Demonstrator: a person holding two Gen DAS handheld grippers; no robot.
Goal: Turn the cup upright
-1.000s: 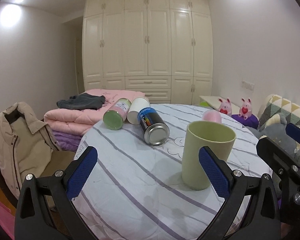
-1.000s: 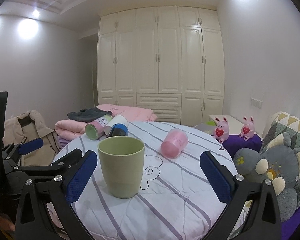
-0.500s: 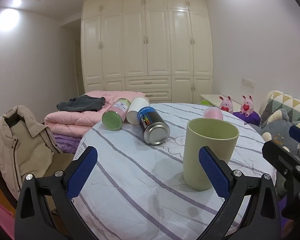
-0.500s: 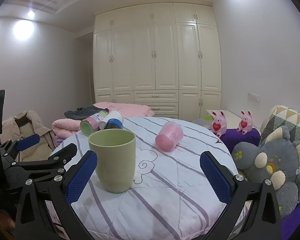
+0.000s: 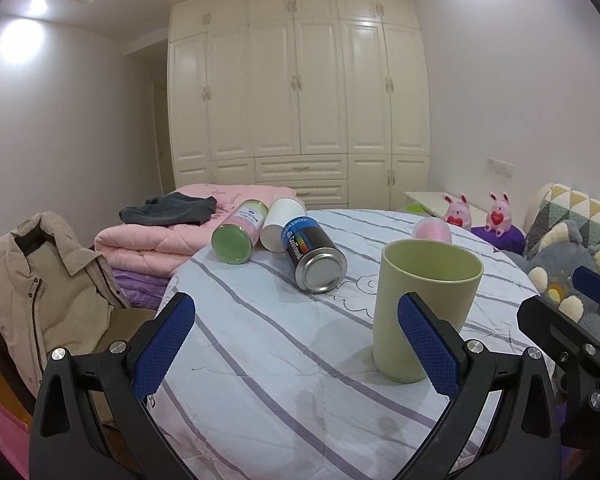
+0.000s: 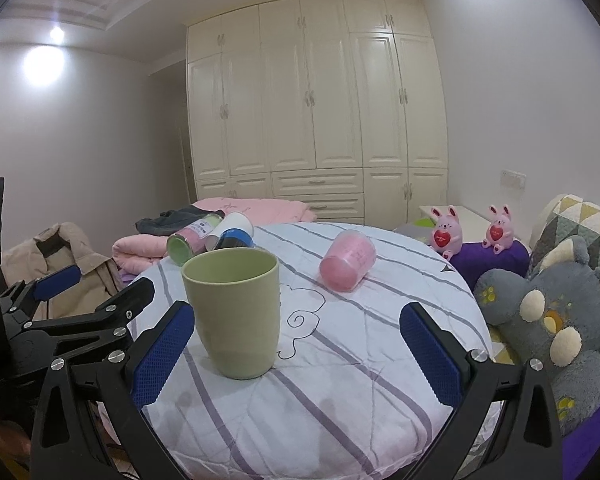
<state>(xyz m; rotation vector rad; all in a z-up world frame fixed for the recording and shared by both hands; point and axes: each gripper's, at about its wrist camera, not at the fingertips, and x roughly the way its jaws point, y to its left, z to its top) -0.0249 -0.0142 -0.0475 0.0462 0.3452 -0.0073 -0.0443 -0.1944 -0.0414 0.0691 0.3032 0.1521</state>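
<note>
A pale green cup (image 5: 424,308) stands upright, mouth up, on the round striped table (image 5: 284,360); it also shows in the right wrist view (image 6: 236,312). A pink cup (image 6: 348,260) lies on its side further back, and only its top shows behind the green cup in the left wrist view (image 5: 432,230). My left gripper (image 5: 296,344) is open and empty, with the green cup just beyond its right finger. My right gripper (image 6: 296,348) is open and empty, with the green cup near its left finger. Neither gripper touches a cup.
Two cans and a white cup lie at the table's far left: a green-lidded can (image 5: 240,232), a white cup (image 5: 282,220), a dark spray can (image 5: 312,256). A jacket on a chair (image 5: 32,288), folded pink bedding (image 5: 168,232), plush toys (image 6: 556,320) surround the table.
Both grippers have drawn back slightly and lifted, so the table and cups sit a little lower in view. The green cup stays upright and the pink cup has not moved.
</note>
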